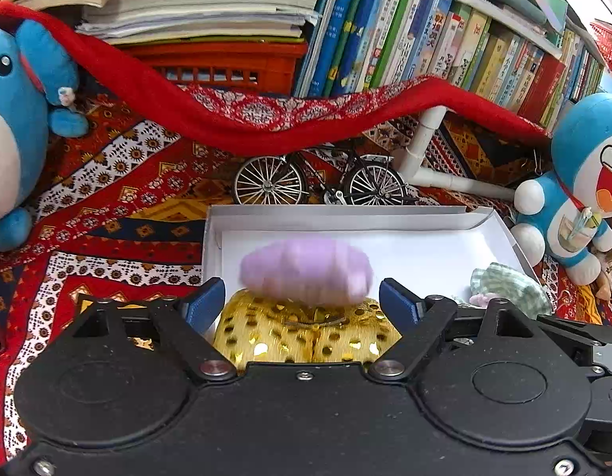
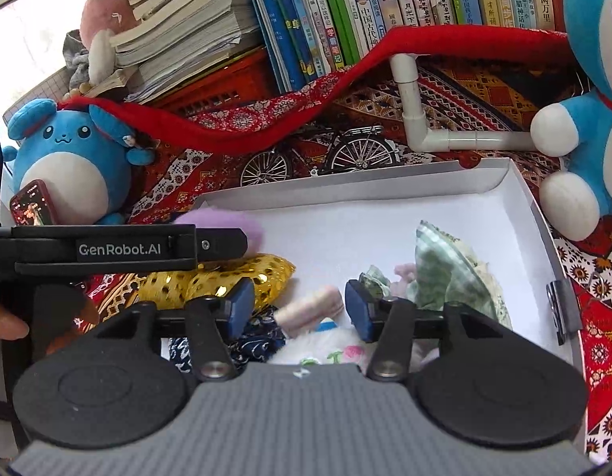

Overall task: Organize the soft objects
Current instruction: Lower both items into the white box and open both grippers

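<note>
**Purple toy dropping into the white box**

A desk (image 1: pixel 119 214) draped in a red patterned cloth sits before a wall of books (image 2: pixel 345 12), with blue plush toys at either side and a model bicycle (image 1: pixel 318 182) just behind a shallow white box (image 2: pixel 520 198). The box is where the soft things are gathered: a gold spotted pouch (image 1: pixel 306 333) lies at its near left edge, a green checked cloth piece (image 2: pixel 448 269) towards the right, a dark blue patterned fabric (image 2: pixel 258 341) and a white fluffy item (image 2: pixel 329 351) at the front.

The left tongs (image 1: pixel 302 301) stand spread wide and grip nothing; a purple ribbed soft toy (image 1: pixel 306 269), blurred as if moving, sits between and just beyond their tips, over the gold pouch. The step in hand looks like the release of this toy into the box.

The right tongs (image 2: pixel 300 309) are likewise spread and empty, poised above the front items. Next, probably, either tongs must find a soft thing outside the box, or settle the pile.
</note>
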`<state>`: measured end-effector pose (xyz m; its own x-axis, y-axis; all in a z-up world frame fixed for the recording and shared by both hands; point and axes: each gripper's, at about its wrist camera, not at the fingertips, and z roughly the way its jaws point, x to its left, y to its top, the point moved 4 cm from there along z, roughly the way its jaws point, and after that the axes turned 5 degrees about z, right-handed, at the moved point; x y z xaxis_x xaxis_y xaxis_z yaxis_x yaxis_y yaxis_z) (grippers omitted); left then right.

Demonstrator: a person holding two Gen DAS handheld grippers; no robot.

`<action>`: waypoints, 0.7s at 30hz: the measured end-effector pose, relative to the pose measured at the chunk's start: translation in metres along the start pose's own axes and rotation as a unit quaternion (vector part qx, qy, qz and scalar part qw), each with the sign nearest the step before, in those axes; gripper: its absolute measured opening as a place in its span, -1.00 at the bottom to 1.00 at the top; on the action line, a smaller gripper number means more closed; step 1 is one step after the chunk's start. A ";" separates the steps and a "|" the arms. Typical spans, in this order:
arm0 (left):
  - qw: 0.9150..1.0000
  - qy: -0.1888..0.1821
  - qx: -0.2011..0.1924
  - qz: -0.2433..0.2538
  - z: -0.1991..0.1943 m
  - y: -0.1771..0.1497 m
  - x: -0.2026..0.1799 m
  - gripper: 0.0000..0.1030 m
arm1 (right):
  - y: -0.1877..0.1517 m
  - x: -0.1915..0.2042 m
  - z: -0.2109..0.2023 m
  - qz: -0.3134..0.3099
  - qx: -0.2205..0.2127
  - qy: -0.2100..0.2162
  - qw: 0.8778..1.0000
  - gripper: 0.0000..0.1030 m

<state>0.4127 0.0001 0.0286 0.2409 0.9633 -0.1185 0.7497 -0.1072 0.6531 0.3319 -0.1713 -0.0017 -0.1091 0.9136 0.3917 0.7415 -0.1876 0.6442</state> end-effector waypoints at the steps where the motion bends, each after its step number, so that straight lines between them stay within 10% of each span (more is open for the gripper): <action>1: 1.000 0.000 -0.003 0.000 -0.003 0.000 0.000 0.64 | 0.000 0.001 -0.002 0.000 -0.002 0.002 1.000 0.35; 21: 0.996 -0.015 -0.082 0.007 -0.097 -0.012 -0.011 0.71 | -0.009 0.012 -0.078 -0.038 -0.072 0.011 0.997 0.53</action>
<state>0.3417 0.0143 0.0947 0.2715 0.9537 -0.1292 0.6355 -0.0768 0.7683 0.2726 -0.1864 0.0484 -0.1762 0.9196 0.3512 0.6286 -0.1694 0.7590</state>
